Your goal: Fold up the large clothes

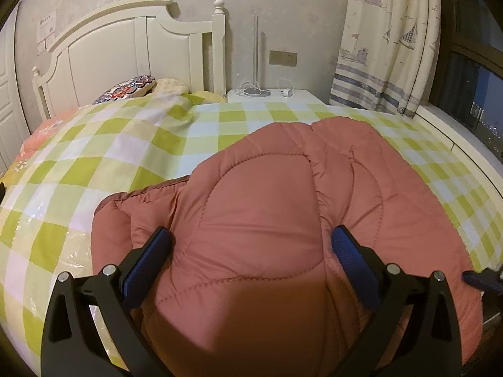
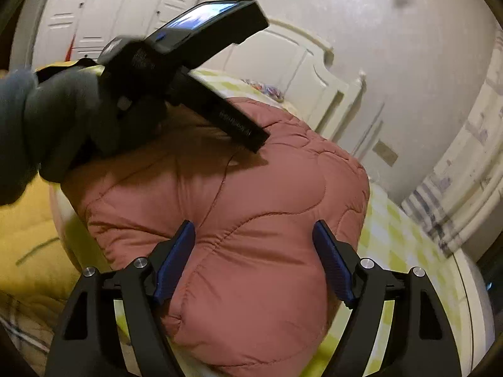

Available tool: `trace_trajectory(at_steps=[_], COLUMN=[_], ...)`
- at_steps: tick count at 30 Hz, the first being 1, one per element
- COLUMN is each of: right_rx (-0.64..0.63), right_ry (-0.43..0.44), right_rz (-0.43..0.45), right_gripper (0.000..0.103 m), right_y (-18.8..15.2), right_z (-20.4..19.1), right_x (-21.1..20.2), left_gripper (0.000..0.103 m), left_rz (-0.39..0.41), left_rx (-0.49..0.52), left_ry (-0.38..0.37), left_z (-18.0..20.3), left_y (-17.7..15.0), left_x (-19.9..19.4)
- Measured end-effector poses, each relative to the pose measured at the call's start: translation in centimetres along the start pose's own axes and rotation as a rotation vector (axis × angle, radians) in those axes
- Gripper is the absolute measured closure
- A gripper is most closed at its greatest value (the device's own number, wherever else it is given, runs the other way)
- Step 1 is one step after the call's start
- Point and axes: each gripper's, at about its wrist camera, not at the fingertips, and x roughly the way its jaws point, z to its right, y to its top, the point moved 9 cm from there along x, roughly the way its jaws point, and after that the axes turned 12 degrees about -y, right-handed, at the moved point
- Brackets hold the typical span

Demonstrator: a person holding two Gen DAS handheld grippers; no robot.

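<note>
A puffy, quilted pink jacket (image 1: 283, 207) lies folded in a thick bundle on the green checked bed sheet (image 1: 94, 163). My left gripper (image 1: 251, 238) is open, its blue pads spread wide just above the near part of the jacket. My right gripper (image 2: 254, 232) is open too, its blue pads either side of a bulge of the jacket (image 2: 251, 226), holding nothing. In the right wrist view the left gripper's body (image 2: 176, 72) and a gloved hand (image 2: 56, 119) hover over the jacket's far side. A dark tip of the right gripper (image 1: 484, 278) shows at the left view's right edge.
A white headboard (image 1: 132, 50) and pillows (image 1: 132, 88) stand at the bed's far end. A white nightstand (image 1: 276, 95) with a lamp base and a cable sits beside a curtain (image 1: 386, 40). A yellow blanket (image 2: 28, 245) lies left of the jacket.
</note>
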Motion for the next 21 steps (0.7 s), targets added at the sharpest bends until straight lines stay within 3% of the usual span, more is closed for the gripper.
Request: trace_trajectory(at_steps=[4,7,11,13,17,21], right_rx=[0.014,0.033,0.099,0.238,0.518,0.743], right_ry=[-0.019,0.038,0.132,0.223,0.292,0.42], right_rz=[0.064,0.009,-0.037,-0.038,-0.07,-0.211], right_gripper=[0.027,0.025,0.023,0.019,0.017,0.017], right_y=[1.3,-0.9,-0.3,0.2,-0.6,-3.1], right_z=[0.7,0.1,1.4,3.3,8.2,10.3], right_x=[-1.4,0.1,-0.6,-1.5,-1.2,1.6], left_gripper=[0.002,0.002,0.002,0.002,0.002,0.002], left_rz=[0.0,0.001,-0.015,-0.007,0.084,0.013], left_rx=[-0.012,-0.003,0.007,-0.019,-0.161,-0.264], left_ry=[-0.005,0.002,0.021,0.013,-0.063,-0.126], left_z=[0.0,0.0,0.1,0.0,-1.4,-3.4], left_y=[0.1,0.1,0.2,0.4,0.6,-2.1], left_x=[0.0,0.0,-0.4,-1.3,-5.7,-6.3])
